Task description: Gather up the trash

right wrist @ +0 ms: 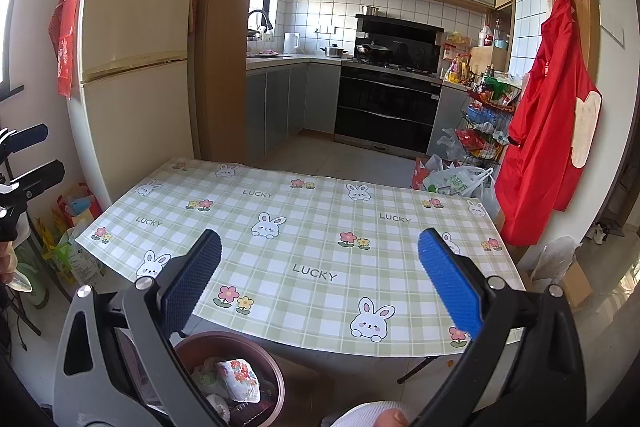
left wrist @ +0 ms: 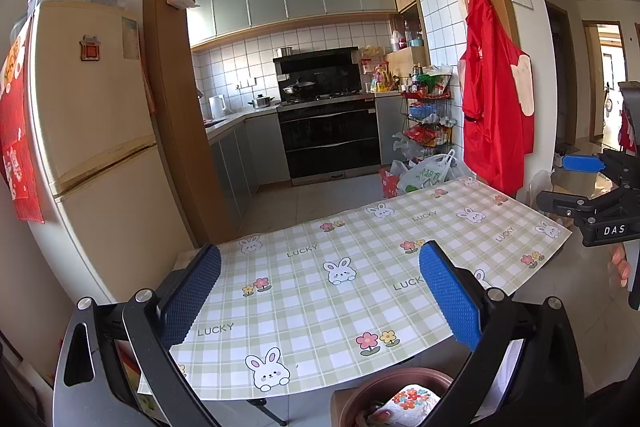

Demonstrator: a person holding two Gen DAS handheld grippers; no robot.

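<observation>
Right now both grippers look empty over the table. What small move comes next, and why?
Probably pull both back and finish. The left gripper and right gripper are open and hold nothing, no trash shows on the checked tablecloth, and the brown bin below already holds crumpled wrappers.

The table wears a pale green and white check printed with white rabbits, pink and yellow flowers and grey "LUCKY" lettering. At six o'clock sits a brown bin holding floral-printed white trash. A red apron hangs at three o'clock, a cream fridge at ten.
</observation>
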